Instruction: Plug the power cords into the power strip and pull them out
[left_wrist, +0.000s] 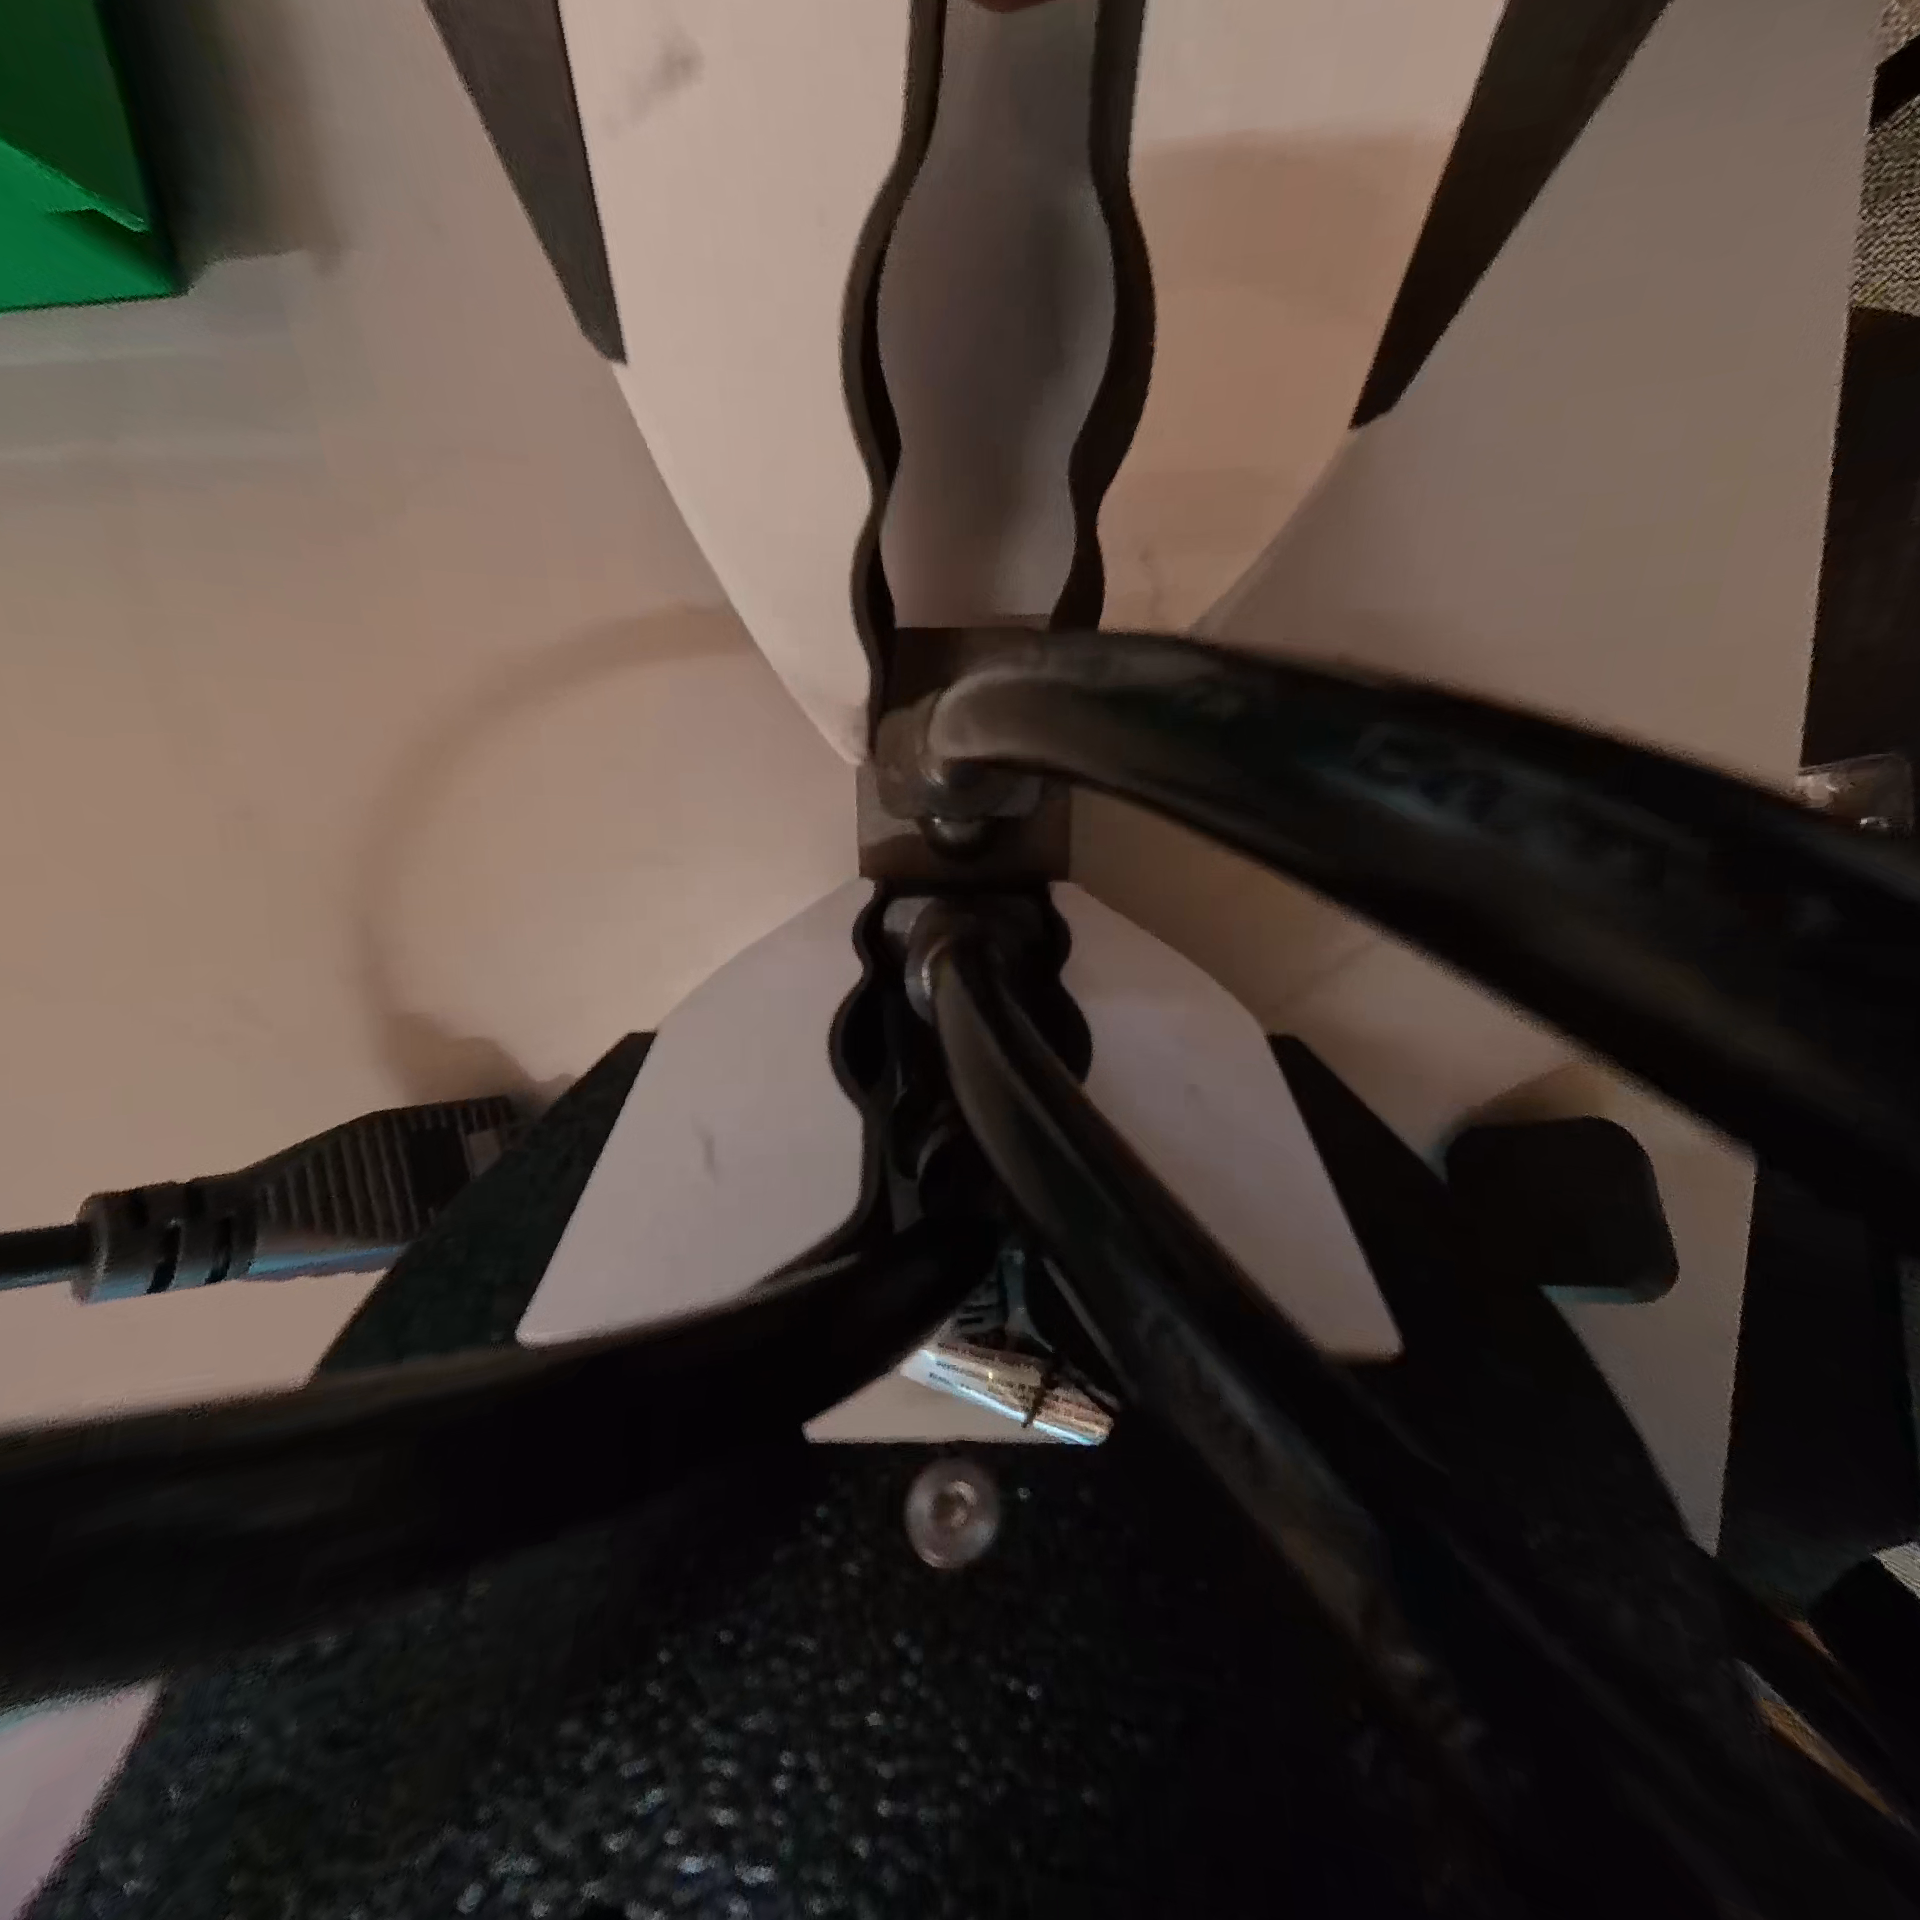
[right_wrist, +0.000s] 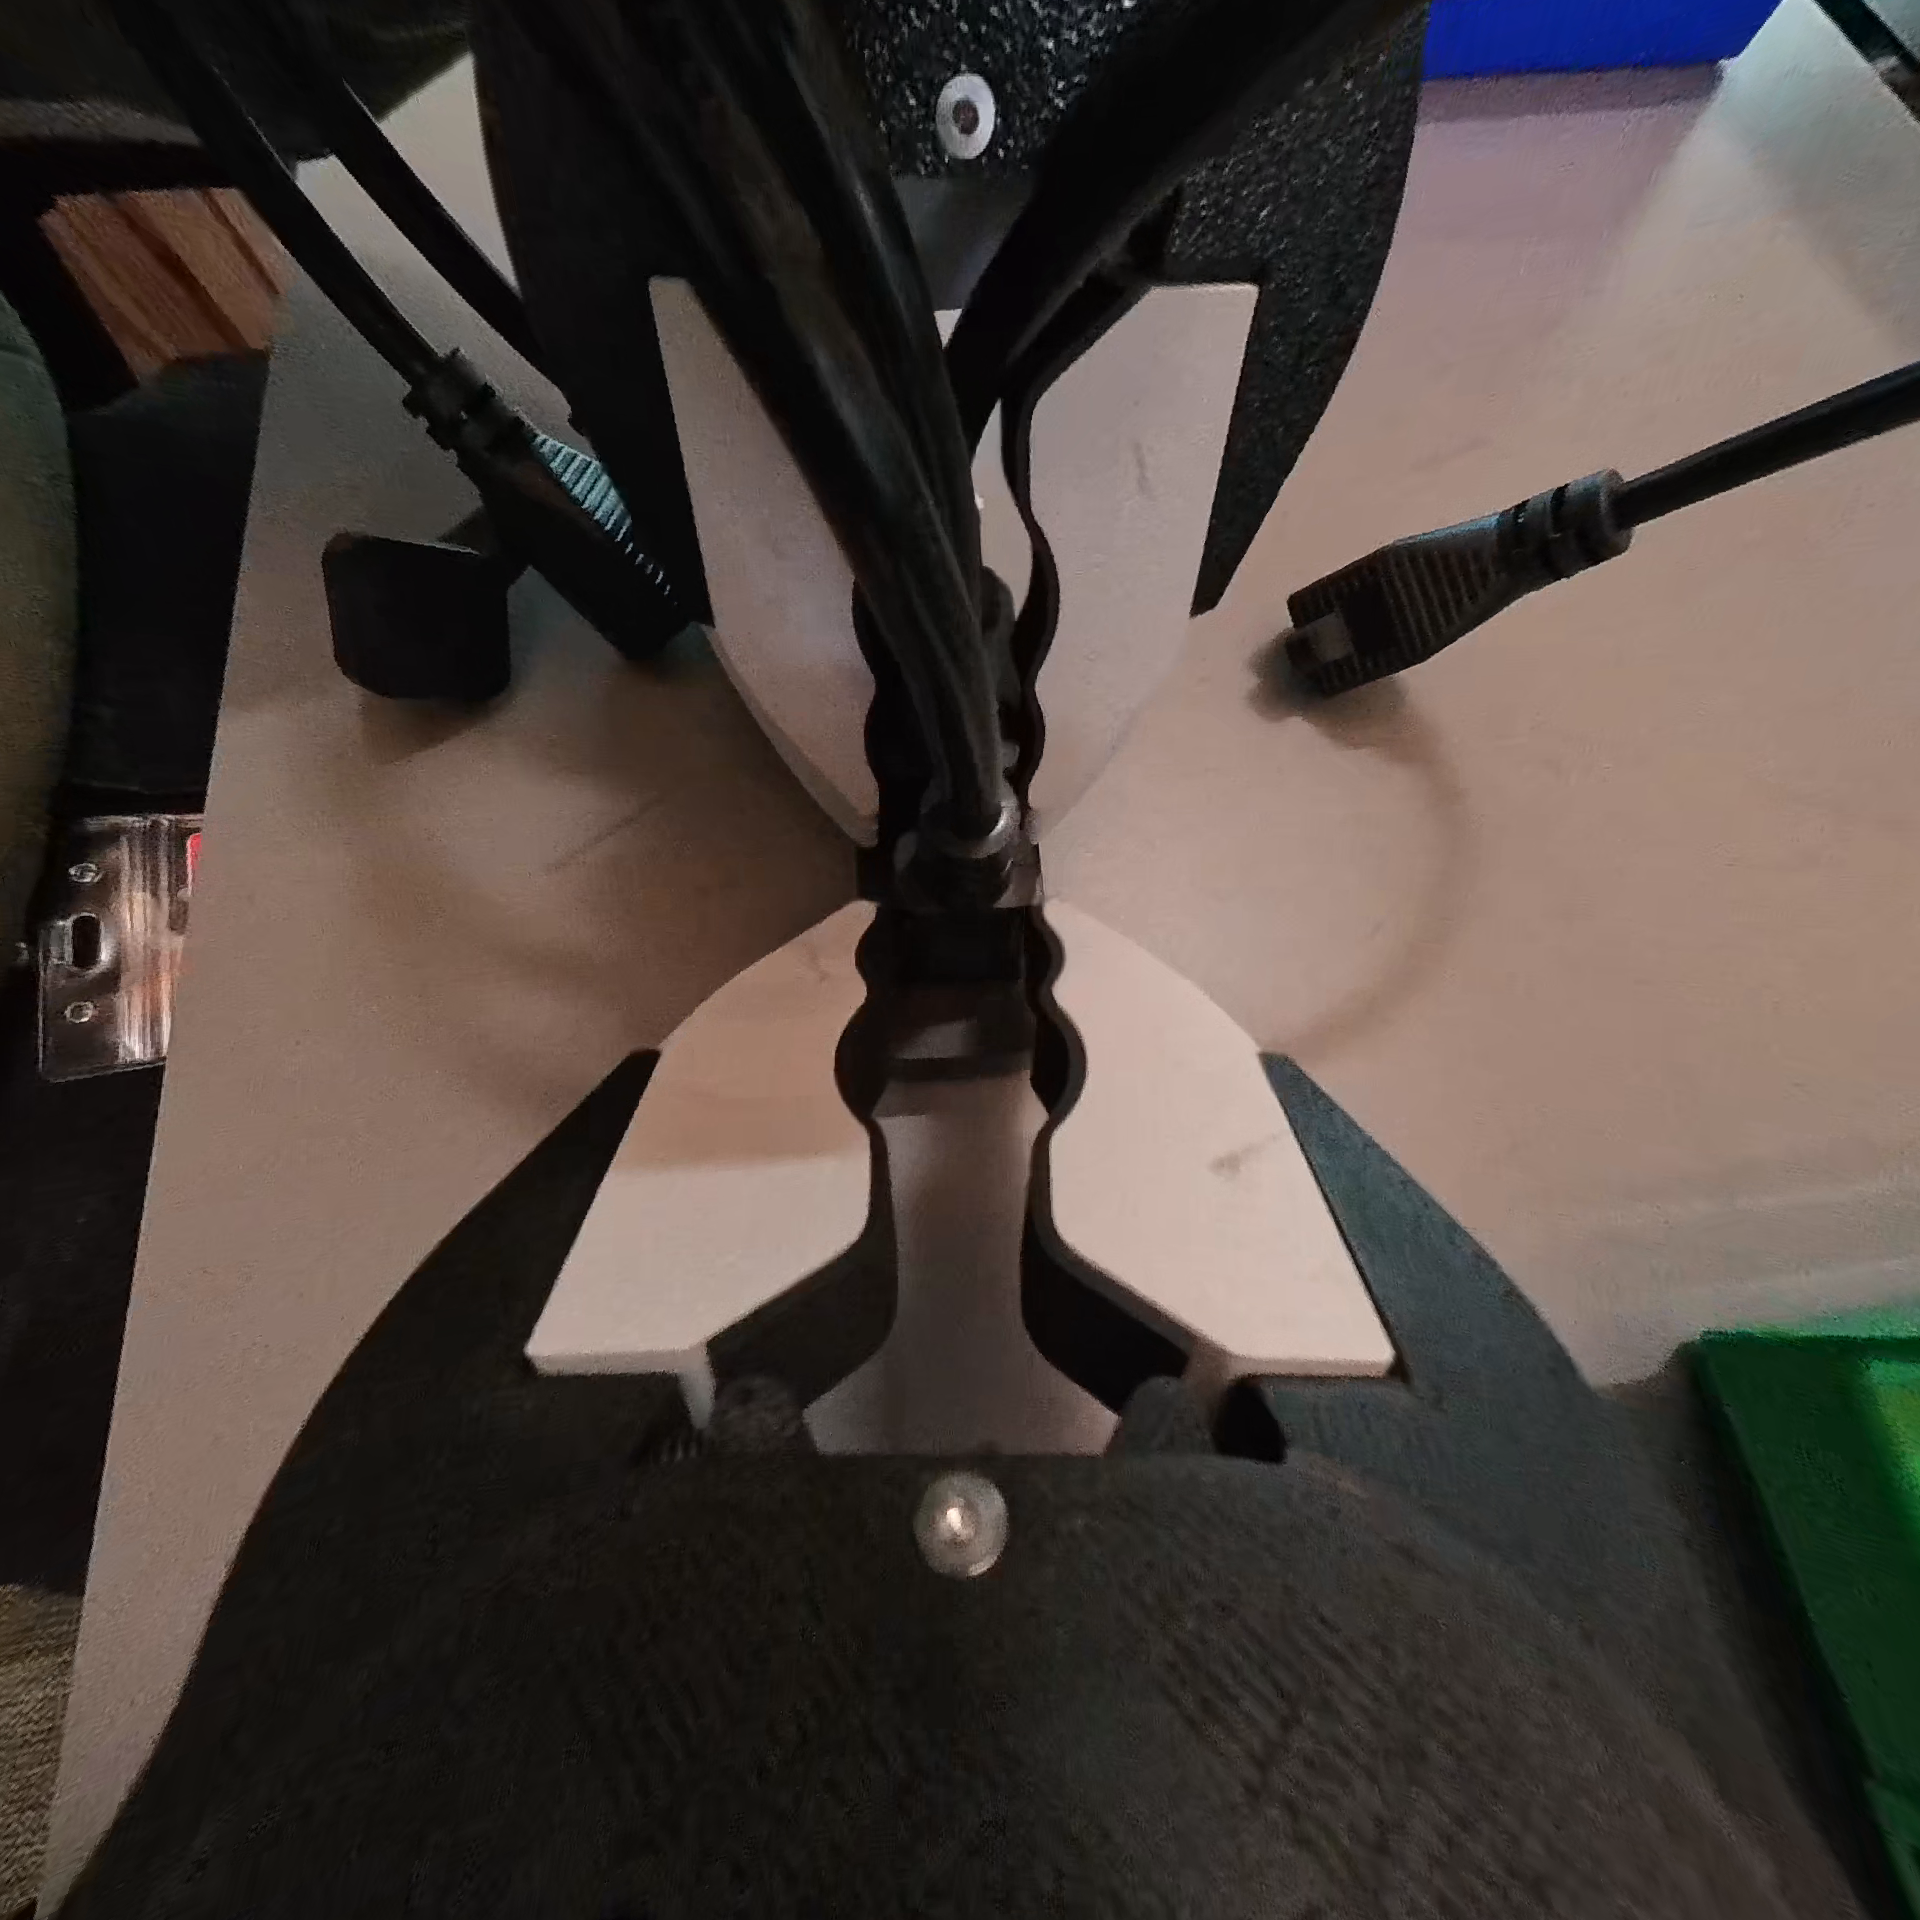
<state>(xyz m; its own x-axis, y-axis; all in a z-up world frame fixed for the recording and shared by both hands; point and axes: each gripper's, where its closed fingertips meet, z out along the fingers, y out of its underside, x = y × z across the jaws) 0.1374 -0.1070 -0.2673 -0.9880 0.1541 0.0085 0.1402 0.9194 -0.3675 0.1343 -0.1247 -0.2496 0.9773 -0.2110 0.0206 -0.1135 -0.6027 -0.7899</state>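
Note:
A small black block (left_wrist: 961, 831) with thick black cords (left_wrist: 1455, 831) coming out of it hangs between my two grippers, which meet tip to tip above the white table. My left gripper (left_wrist: 961, 920) is shut on the bundle of cords (left_wrist: 997, 1060) right at the block. My right gripper (left_wrist: 966, 665) comes in from the far side and is shut on the block. In the right wrist view, my right gripper (right_wrist: 945, 940) pinches the block (right_wrist: 940, 977), and the left gripper (right_wrist: 940, 810) clamps the cords (right_wrist: 914, 582) opposite it. I cannot make out a power strip.
A loose black ribbed plug (left_wrist: 343, 1184) lies on the table (left_wrist: 260, 727), also in the right wrist view (right_wrist: 1382, 603). A second ribbed plug (right_wrist: 571, 499) and a black stub (right_wrist: 416, 613) lie near the table edge. A green box (right_wrist: 1829, 1475) stands close by. A metal bracket (right_wrist: 104, 935) sits beyond the edge. The tips of both grippers are at nearly the same place. The loose black ribbed plug (left_wrist: 343, 1184) sits 11 centimeters or so from the ends of my left fingers. The right camera catches it too, in the right wrist view (right_wrist: 1442, 596).

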